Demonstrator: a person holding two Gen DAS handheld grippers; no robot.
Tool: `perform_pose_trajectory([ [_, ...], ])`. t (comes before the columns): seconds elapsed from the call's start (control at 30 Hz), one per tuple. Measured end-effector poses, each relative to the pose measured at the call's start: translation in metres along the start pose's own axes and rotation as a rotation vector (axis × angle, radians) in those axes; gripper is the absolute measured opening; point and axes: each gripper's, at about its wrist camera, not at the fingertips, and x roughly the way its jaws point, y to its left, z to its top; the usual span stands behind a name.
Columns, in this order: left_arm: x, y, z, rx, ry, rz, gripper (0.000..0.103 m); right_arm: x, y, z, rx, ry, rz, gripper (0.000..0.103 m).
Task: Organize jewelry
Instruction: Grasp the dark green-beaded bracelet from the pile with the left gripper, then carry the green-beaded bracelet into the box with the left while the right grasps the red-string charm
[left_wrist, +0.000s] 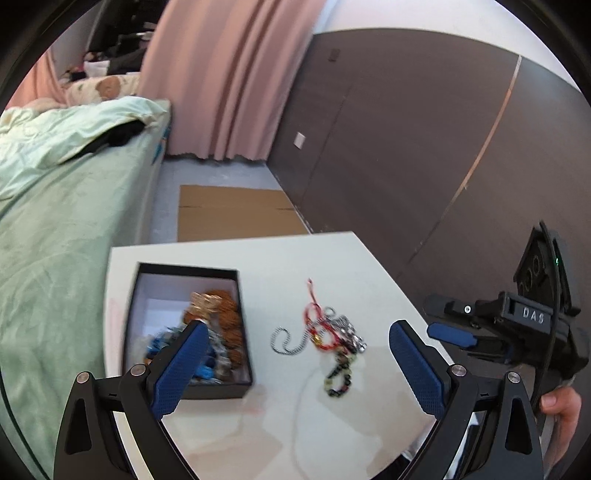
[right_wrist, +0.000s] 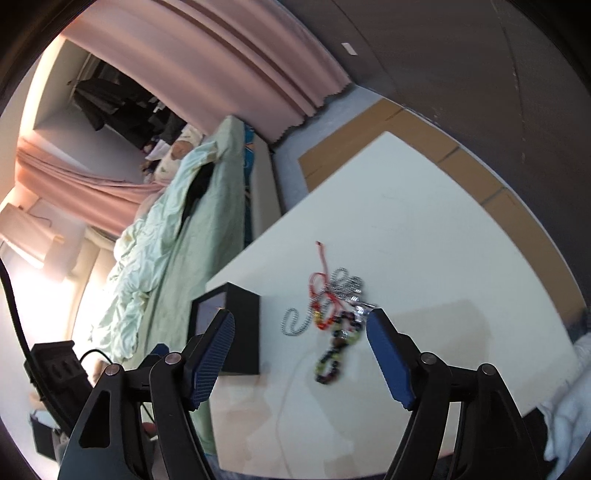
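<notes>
While both claws hover above the white table (left_wrist: 229, 254), the loose jewelry pile (left_wrist: 334, 336) lies on the bare tabletop just to the right of the black box (left_wrist: 243, 328), apart from it. That pile is a tangle: a silver chain (right_wrist: 295, 321) curling out on the side nearest the box, a red cord (right_wrist: 322, 280) running away across the top, and a dark beaded bracelet (right_wrist: 330, 360) trailing toward the near edge. Inside the box, brown beads (left_wrist: 229, 314) and some blue pieces already rest, blurred.

Left claw (left_wrist: 299, 365) is released, its blue pads spread wide with nothing between them, one pad above the box's near corner. Right claw (right_wrist: 301, 358) is likewise released and empty, its jaws straddling the bracelet from above without touching it.

My judgement is that the step in hand is picking one piece from the pile for the box. Doing it well likely means lowering the right claw over the bracelet's free loop, away from the knot, and pinching only that strand. Since the cord and chain look interlaced, a slow lift would show whether others drag along; the left claw could pin the rest.
</notes>
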Motion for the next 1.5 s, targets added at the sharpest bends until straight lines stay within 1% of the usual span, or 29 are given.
perform_pose_trajectory([
  [0.23, 0.017, -0.03, -0.013, 0.085, 0.03, -0.02, 0.09, -0.003, -0.025, -0.003, 0.034, 0.047, -0.087, 0.074],
  [0.37, 0.032, -0.04, -0.022, 0.116, 0.069, -0.019, 0.083, -0.009, -0.039, -0.002, 0.063, 0.053, -0.109, 0.075],
  [0.43, 0.04, -0.044, -0.026, 0.131, 0.082, -0.014, 0.082, -0.012, -0.046, 0.0, 0.074, 0.054, -0.122, 0.075],
  [0.57, 0.057, -0.053, -0.035, 0.17, 0.116, -0.005, 0.072, -0.018, -0.053, 0.002, 0.087, 0.045, -0.135, 0.074],
  [0.7, 0.072, -0.062, -0.043, 0.215, 0.144, 0.006, 0.068, -0.021, -0.057, 0.006, 0.085, 0.043, -0.157, 0.074],
  [0.77, 0.08, -0.066, -0.047, 0.231, 0.162, 0.011, 0.061, -0.022, -0.06, 0.008, 0.085, 0.044, -0.161, 0.074],
  [0.83, 0.087, -0.068, -0.05, 0.243, 0.18, 0.015, 0.056, -0.023, -0.061, 0.009, 0.086, 0.043, -0.157, 0.074],
  [0.97, 0.099, -0.071, -0.053, 0.276, 0.193, 0.036, 0.053, -0.023, -0.059, 0.01, 0.073, 0.038, -0.152, 0.074],
  [1.0, 0.103, -0.07, -0.053, 0.274, 0.199, 0.04, 0.051, -0.023, -0.058, 0.01, 0.07, 0.038, -0.151, 0.074],
  [1.07, 0.11, -0.067, -0.054, 0.258, 0.224, 0.041, 0.038, -0.021, -0.057, 0.01, 0.064, 0.042, -0.155, 0.074],
  [1.13, 0.117, -0.063, -0.056, 0.246, 0.252, 0.052, 0.032, -0.016, -0.055, 0.01, 0.054, 0.055, -0.162, 0.074],
  [1.2, 0.117, -0.063, -0.058, 0.26, 0.234, 0.061, 0.024, -0.014, -0.054, 0.01, 0.048, 0.061, -0.162, 0.074],
  [1.27, 0.118, -0.064, -0.058, 0.276, 0.245, 0.061, 0.009, -0.011, -0.051, 0.01, 0.034, 0.065, -0.164, 0.074],
  [1.3, 0.116, -0.062, -0.057, 0.265, 0.248, 0.042, 0.009, -0.01, -0.05, 0.01, 0.029, 0.066, -0.166, 0.074],
  [1.33, 0.111, -0.06, -0.054, 0.25, 0.235, 0.031, 0.008, -0.007, -0.049, 0.01, 0.021, 0.069, -0.169, 0.074],
  [1.4, 0.1, -0.058, -0.048, 0.24, 0.191, 0.023, 0.008, -0.004, -0.048, 0.01, 0.016, 0.075, -0.173, 0.074],
  [1.5, 0.083, -0.055, -0.035, 0.217, 0.149, -0.014, 0.008, 0.001, -0.048, 0.011, 0.019, 0.079, -0.171, 0.073],
])
